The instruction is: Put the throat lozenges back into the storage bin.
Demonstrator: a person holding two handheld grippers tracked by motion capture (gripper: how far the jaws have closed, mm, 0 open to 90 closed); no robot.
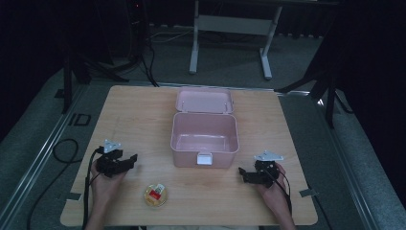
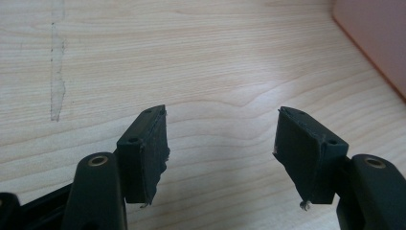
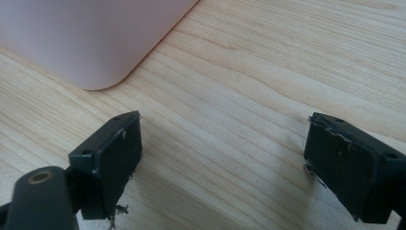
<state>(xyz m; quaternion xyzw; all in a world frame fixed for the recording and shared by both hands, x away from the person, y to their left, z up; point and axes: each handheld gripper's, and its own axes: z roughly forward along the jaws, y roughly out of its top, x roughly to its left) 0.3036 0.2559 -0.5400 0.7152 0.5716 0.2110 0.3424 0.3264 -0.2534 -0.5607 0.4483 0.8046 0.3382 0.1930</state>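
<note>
— Wooden surface (image 1: 143, 120) holds an open pink box (image 1: 205, 133) mid-way; small snack cup (image 1: 155, 195) sits near the left gripper (image 1: 125, 162).
— Both grippers' fingers (image 2: 143, 153) released, empty; right gripper (image 1: 246, 174) too. A hasty pinch could tip the cup

The table (image 1: 143, 120) has a pale wood-grain top with a smooth, matt finish; a faint scuffed streak (image 2: 56, 72) mars it toward its left edge. At the tabletop's middle stands a pink box (image 1: 205, 143) of smooth plastic with a soft sheen, its latch (image 1: 204, 158) white. The left gripper (image 2: 220, 143) and right gripper (image 3: 222, 158) are matt black plastic, their pads (image 2: 153, 153) dull, rubbery and frayed at the edges. Near the front edge lies a small glossy clear-looking dish (image 1: 155, 195).
</note>
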